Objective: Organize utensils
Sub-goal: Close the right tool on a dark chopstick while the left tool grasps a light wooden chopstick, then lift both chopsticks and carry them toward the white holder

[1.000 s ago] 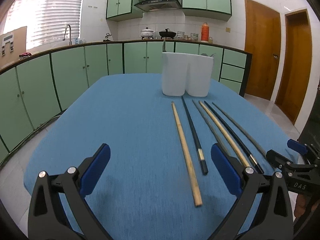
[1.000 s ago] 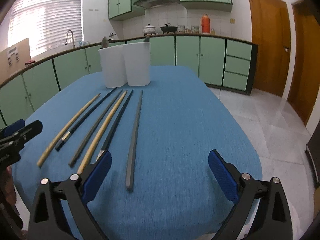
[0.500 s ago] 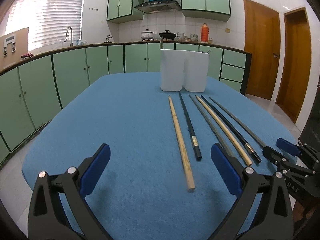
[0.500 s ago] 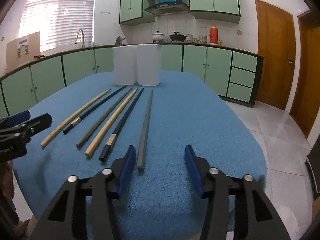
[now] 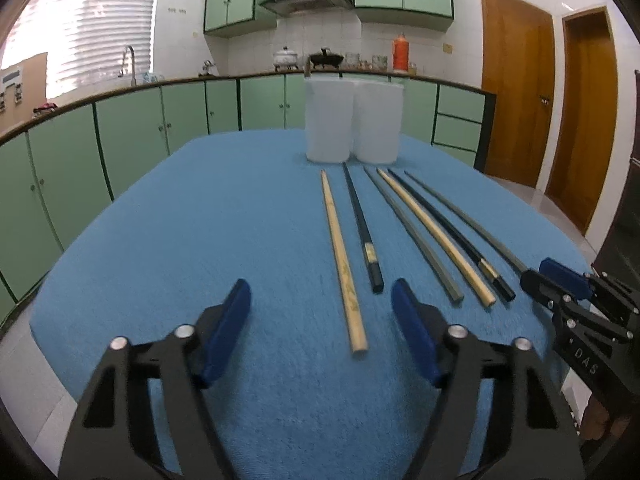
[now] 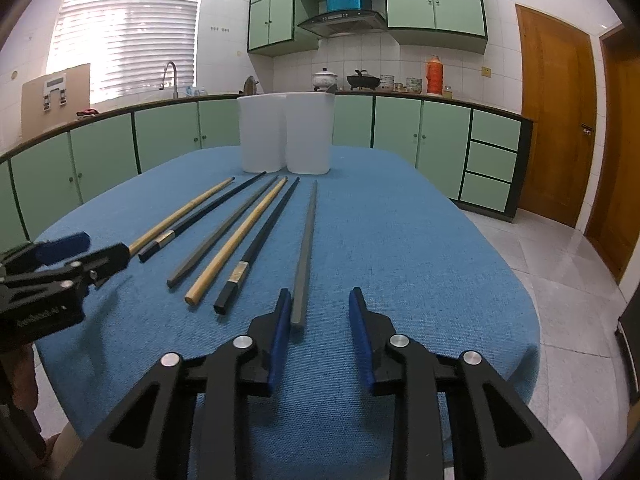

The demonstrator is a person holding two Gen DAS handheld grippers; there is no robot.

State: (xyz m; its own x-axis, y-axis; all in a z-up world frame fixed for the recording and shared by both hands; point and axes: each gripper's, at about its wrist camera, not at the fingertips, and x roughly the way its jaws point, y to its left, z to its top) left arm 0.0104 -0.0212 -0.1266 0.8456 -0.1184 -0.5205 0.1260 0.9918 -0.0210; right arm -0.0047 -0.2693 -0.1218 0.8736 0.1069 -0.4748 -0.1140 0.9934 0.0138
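Note:
Several chopsticks lie side by side on the blue table [image 5: 200, 240]: a pale wooden one [image 5: 342, 256] leftmost, a black one [image 5: 362, 224], a grey one [image 5: 412, 232], a second wooden one [image 5: 436, 236], another black one [image 5: 452, 232] and a grey one [image 6: 305, 248] rightmost. Two white holder cups [image 5: 352, 122] stand behind them, also in the right wrist view [image 6: 286, 132]. My left gripper [image 5: 322, 332] is open, its fingers either side of the leftmost wooden chopstick's near end. My right gripper [image 6: 318, 332] is partly open and empty at the rightmost grey chopstick's near end.
Green kitchen cabinets [image 5: 120, 140] curve round behind and to the left of the table. Wooden doors [image 6: 556, 120] stand at the right. The table's near edge lies just under both grippers, with tiled floor [image 6: 560, 264] to the right.
Both grippers have narrowed their jaws, the right first, then the left. Both have dropped lower and closer to the chopsticks' near ends.

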